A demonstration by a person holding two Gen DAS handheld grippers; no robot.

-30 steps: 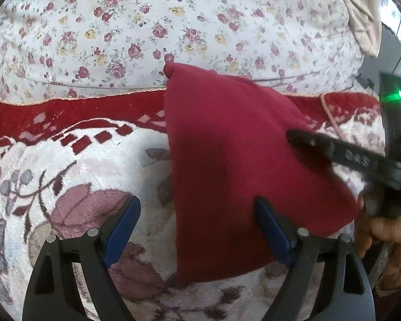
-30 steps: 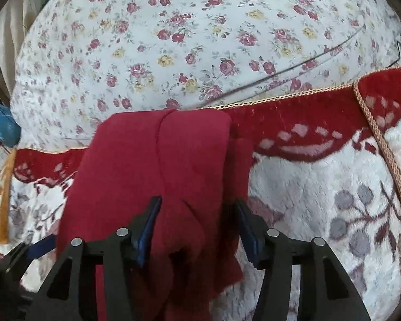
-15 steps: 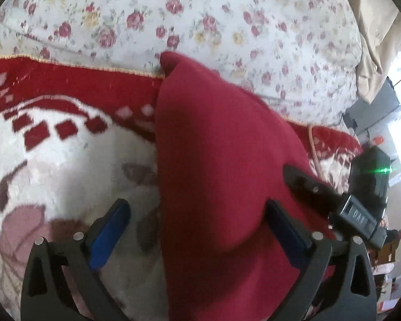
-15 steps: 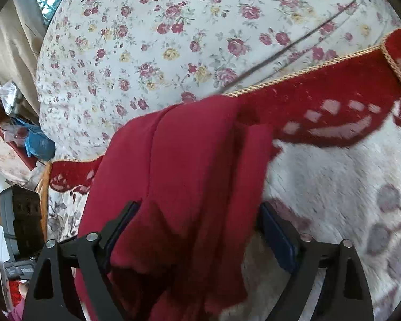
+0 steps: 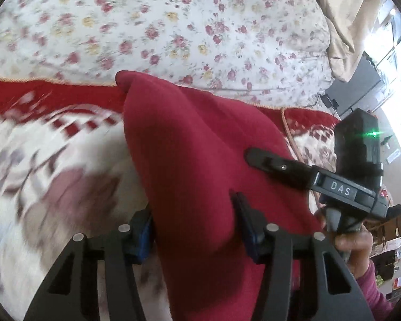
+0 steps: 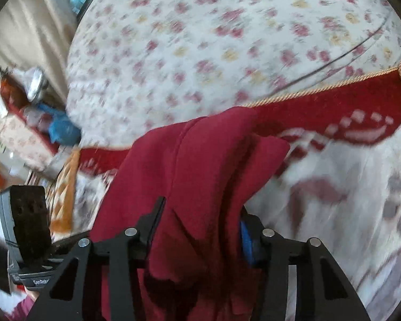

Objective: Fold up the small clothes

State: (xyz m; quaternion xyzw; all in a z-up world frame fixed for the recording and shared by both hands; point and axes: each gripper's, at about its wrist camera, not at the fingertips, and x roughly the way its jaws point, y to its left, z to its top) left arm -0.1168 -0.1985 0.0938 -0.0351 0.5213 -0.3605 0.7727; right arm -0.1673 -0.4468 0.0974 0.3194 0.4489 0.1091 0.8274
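Two grippers' closing fingers (image 5: 247, 222) pinching red garment (image 5: 189, 147); "DAS" label (image 5: 339, 188) on right gripper (image 6: 200, 223).

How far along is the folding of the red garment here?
Done: the red garment already lies doubled lengthwise, layers showing at its far end. In hand: the left gripper and right gripper are closing, cloth between both pairs of jaws. Left: finishing the fold and laying it flat on the blanket.

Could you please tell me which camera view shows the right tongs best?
The left wrist view: it shows the right tongs from the side, over the red garment. The right wrist view shows only their own fingers from behind, closing on the garment bunched between them.
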